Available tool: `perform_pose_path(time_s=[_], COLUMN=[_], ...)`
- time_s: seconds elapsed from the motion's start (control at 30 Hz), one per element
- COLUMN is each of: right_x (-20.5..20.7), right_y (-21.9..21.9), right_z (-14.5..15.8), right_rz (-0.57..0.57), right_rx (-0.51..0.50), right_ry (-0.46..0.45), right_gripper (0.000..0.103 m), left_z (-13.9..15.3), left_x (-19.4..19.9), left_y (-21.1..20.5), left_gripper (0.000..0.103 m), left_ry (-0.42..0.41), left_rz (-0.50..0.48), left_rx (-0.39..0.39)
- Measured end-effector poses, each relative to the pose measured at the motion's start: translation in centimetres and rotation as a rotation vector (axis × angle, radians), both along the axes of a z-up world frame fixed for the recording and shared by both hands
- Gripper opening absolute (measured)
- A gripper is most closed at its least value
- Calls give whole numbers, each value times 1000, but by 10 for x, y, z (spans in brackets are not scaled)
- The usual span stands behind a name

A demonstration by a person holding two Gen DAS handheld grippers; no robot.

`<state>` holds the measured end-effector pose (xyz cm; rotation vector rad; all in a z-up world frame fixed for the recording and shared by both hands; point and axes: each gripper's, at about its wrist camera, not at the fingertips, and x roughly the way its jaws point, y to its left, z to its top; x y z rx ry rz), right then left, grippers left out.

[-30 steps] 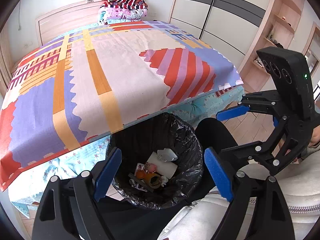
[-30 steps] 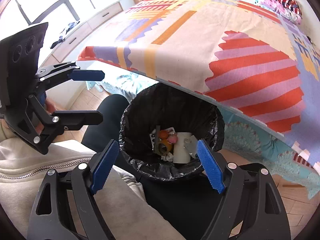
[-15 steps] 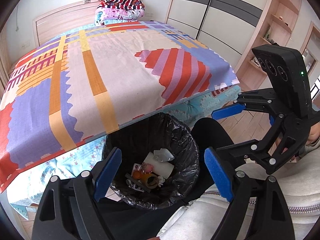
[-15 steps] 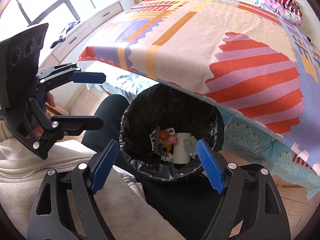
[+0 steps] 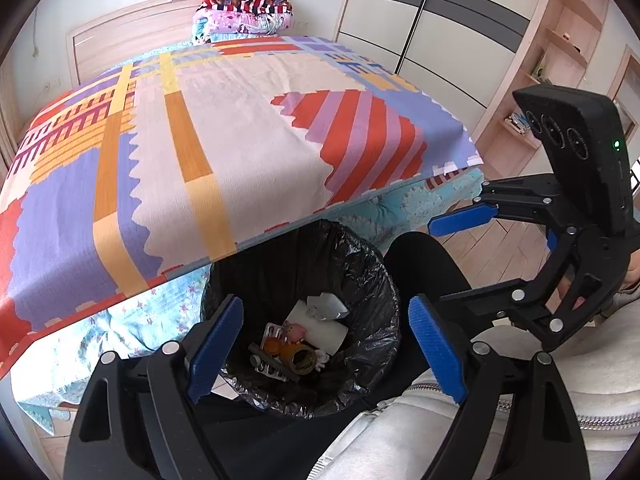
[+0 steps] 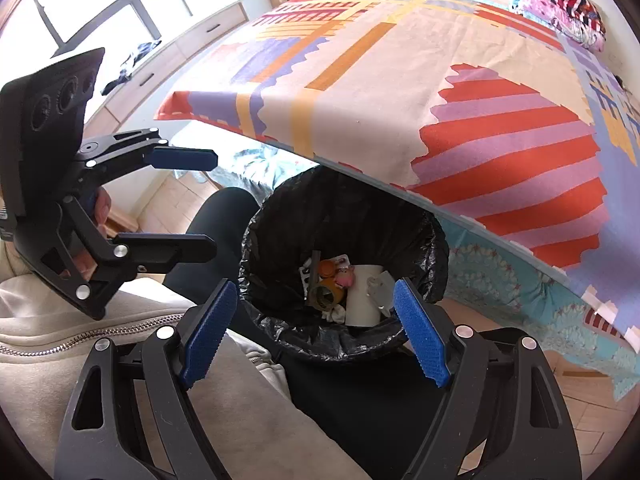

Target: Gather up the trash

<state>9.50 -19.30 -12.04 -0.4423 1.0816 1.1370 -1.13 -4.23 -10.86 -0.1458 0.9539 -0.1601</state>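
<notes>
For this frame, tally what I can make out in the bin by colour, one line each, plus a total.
In the bin:
White (paper roll, crumpled paper, blister pack): 3
Orange (round piece): 1
Pink (small toy): 1
Brown (tape roll): 1
Dark (bar): 1
Total: 7; smaller scraps are unclear.

The left tool (image 5: 326, 346) and the right tool (image 6: 312, 334) are showing black skeletal frames with cut-out slots, silver rivets and ribbed blue pads (image 6: 204, 334). A black camera block (image 5: 576, 152) with three round lenses is glowing with a small green light. The person is wearing a cream zip-up top (image 6: 60, 332) and black trousers (image 5: 420, 264).
</notes>
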Motion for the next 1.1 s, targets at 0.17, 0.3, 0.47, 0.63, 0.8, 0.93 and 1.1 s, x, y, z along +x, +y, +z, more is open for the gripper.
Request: perform_pose_path(time_s=[0.17,0.3,0.47,0.63,0.8,0.93,1.1], right_x=[0,0,0,0,0,0,0], right_y=[0,0,0,0,0,0,2], right_z=[0,1,1,1,1,1,1], right_rz=[2,3,2,3,4,4,6], right_rx=[1,3,5,6,6,7,2], right_ry=[1,1,0,1,1,0,2], right_gripper=[81,81,81,81,81,81,81], left_z=[0,1,3,4,4,4,5], left_x=[-1,-1,-1,-2,-1,-1,-1], left_y=[1,0,0,-1,-1,-1,-1], left_gripper=[82,82,82,82,82,82,82], left_ry=[-3,-8,-13,-14,-14,-15,-16], left_rz=[-2,-3,-7,-8,-9,-9,-11], left_rx=[-2,-1,-3,-4,-5,-5,-6])
